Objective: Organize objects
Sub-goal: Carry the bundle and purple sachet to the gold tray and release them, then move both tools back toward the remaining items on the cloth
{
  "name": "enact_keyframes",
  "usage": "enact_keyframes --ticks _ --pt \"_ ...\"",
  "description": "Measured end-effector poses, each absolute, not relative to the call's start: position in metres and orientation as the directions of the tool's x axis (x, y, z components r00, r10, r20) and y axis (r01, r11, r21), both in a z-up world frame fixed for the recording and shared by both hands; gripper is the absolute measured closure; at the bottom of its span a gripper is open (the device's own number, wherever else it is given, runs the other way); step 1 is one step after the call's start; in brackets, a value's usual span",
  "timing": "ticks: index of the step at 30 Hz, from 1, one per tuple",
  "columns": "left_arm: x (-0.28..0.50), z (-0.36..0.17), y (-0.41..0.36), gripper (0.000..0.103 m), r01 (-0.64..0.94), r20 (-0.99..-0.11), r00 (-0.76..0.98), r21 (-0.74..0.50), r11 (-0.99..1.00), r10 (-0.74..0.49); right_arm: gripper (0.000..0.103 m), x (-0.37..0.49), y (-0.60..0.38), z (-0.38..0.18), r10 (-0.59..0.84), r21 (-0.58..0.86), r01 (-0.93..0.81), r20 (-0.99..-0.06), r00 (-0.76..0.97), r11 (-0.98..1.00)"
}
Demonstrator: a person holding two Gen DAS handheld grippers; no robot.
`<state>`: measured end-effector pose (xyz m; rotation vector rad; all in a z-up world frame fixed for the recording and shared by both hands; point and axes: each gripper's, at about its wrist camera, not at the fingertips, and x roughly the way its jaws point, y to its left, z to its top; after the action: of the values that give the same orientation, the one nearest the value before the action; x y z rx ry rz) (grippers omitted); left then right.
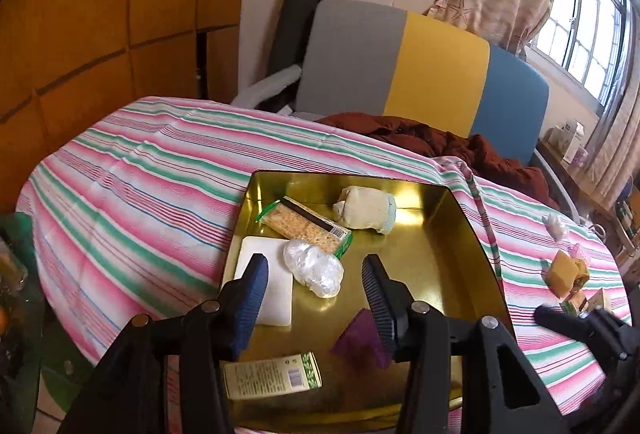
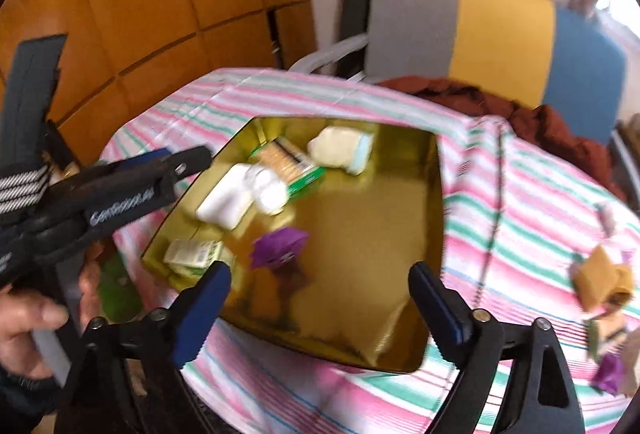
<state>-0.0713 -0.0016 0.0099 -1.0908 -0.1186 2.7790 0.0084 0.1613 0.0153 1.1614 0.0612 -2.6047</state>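
Both grippers hang over the table (image 1: 120, 170), its striped cloth showing all round a gold tray (image 1: 456, 218). The left gripper (image 1: 316, 298) has its jaws spread wide with nothing between them, just above the tray's near half. The right gripper (image 2: 320, 310) is likewise wide open and empty, at the tray's near rim.

Most of the things are already in the tray: a white block (image 1: 276, 274), a crumpled clear bag (image 1: 316, 268) touching it, a cracker pack (image 1: 308, 228), a rolled cream cloth (image 1: 368, 210), a purple wrapper (image 1: 356, 334) and a small carton (image 1: 272, 374). What is left lies on the cloth to the right, well apart from the tray: a yellow pack (image 1: 564, 270) with a few small packets just beside it, too blurred to name.

That yellow pack looks light and a bit soft, probably a wrapped snack or folded pad. I would take it across its short sides, gently, since a foil or film wrapper can slip from the ribbed pads (image 1: 254, 298) and anything brittle inside would crush. The little packets near it seem flimsy and flat; they would need pinching at an edge, low to the cloth, without snagging the fabric. The right gripper sits nearer that pile.
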Motion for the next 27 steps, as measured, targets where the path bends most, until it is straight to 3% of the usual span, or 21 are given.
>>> enact_keyframes --ticks 9,27 --pt "-0.041 0.018 0.009 0.054 -0.114 -0.641 -0.751 -0.111 -0.987 0.159 0.0 0.018 0.182 0.027 -0.111 0.024 0.129 -0.68 -0.725 -0.991" --pt "-0.005 0.012 0.034 0.054 -0.189 -0.642 -0.74 -0.088 -0.978 0.201 0.0 0.028 0.205 0.036 -0.006 0.0 0.007 -0.643 -0.766 -1.0"
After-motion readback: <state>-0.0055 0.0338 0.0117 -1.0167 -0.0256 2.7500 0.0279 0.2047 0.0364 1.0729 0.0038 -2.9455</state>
